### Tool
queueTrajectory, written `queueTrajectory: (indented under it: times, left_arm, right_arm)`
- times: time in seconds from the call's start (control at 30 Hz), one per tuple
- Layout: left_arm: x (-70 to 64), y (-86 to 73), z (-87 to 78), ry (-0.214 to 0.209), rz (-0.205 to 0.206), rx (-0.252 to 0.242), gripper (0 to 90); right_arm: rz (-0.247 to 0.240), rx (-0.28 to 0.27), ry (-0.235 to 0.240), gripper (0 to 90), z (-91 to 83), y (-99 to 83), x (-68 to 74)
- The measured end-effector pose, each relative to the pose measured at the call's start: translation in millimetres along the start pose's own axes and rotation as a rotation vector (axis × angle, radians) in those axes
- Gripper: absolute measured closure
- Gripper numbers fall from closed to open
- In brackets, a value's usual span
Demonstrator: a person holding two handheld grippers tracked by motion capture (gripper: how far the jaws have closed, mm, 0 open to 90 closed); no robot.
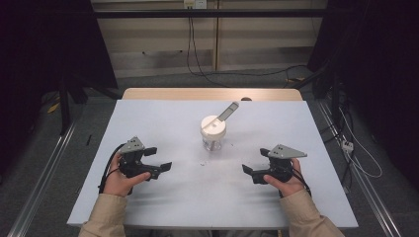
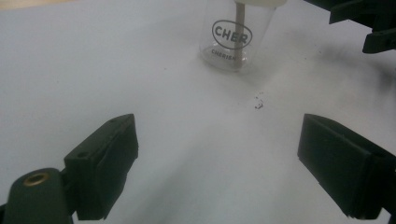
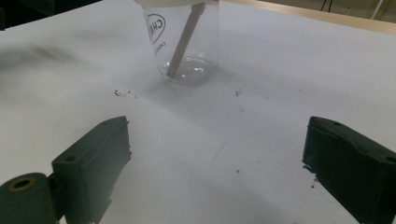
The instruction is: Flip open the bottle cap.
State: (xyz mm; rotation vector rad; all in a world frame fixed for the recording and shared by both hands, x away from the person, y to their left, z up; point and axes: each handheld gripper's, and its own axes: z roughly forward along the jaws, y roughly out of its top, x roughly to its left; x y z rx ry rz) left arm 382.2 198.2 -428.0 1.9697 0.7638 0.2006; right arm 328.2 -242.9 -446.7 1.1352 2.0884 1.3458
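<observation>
Left claw (image 1: 159, 159): resting near the table's (image 1: 163, 118) front, jaws spread wide, gripping nothing
Right claw (image 1: 253, 162): likewise gaping, empty
Jar (image 1: 213, 132): standing mid-table beyond both claws, stick (image 1: 228, 111) leaning inside

high: above, fwd-down | gripper cams: low, near, both face jar (image 1: 213, 132)

A lab-like recording bay: white-topped table (image 1: 148, 197), dark curtains (image 1: 44, 49), loose cables (image 1: 197, 64), metal floor rails (image 1: 44, 173).

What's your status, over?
Both tongs, left and right, open, empty. Lidded jar upright between them, stick through lid. Path clear.
</observation>
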Motion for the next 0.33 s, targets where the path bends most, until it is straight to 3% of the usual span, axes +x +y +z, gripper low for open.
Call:
queueTrajectory:
  times: [0.33]
  left_arm:
    - [1.6, -9.0, -5.7, 0.025, -0.001, 0.002, 8.7]
  right_arm:
    - [0.014, -0.010, -0.020, 7.0, -13.4, -6.8, -6.3]
